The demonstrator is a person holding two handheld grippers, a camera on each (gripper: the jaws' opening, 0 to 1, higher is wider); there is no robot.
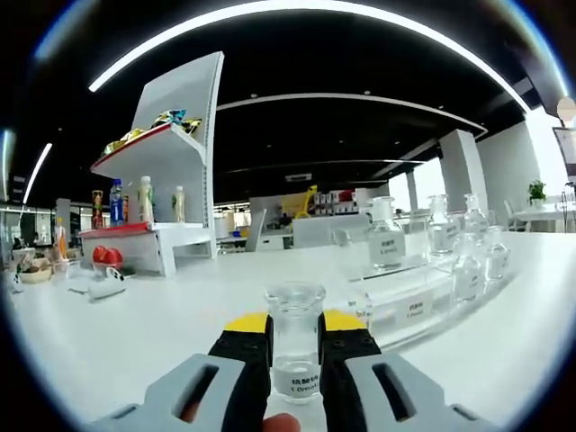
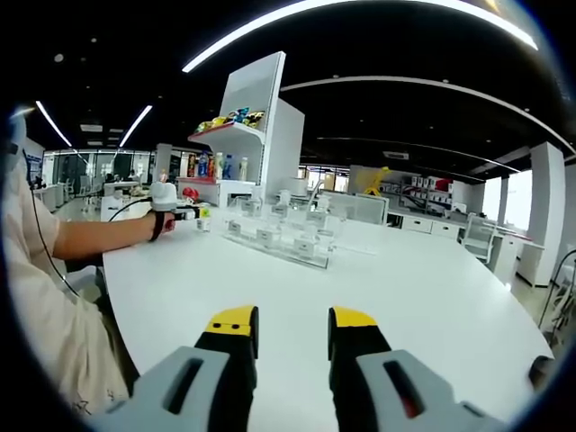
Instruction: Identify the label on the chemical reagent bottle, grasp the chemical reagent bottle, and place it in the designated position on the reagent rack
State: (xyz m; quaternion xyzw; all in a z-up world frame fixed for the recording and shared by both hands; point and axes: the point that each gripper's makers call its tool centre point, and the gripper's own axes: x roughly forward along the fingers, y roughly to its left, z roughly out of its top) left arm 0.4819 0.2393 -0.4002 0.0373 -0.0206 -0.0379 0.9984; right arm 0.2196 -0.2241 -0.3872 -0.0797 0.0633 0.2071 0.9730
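A broad white desk [image 2: 387, 279] in an open, dark-ceilinged hall carries a clear tiered acrylic reagent rack [image 1: 423, 301] of small glass bottles. In the left gripper view the left tool [image 1: 295, 335] pinches a clear glass reagent bottle with a white label [image 1: 295, 346] between its yellow-tipped black jaws, just beside the rack's near end. The right gripper view shows the right tool [image 2: 290, 326] spread over bare desk, well short of the rack, and a person's outstretched arm [image 2: 99, 236] holding the left tool at the rack's left end.

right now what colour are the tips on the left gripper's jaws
Yellow on black jaws; clearest in the left gripper view.
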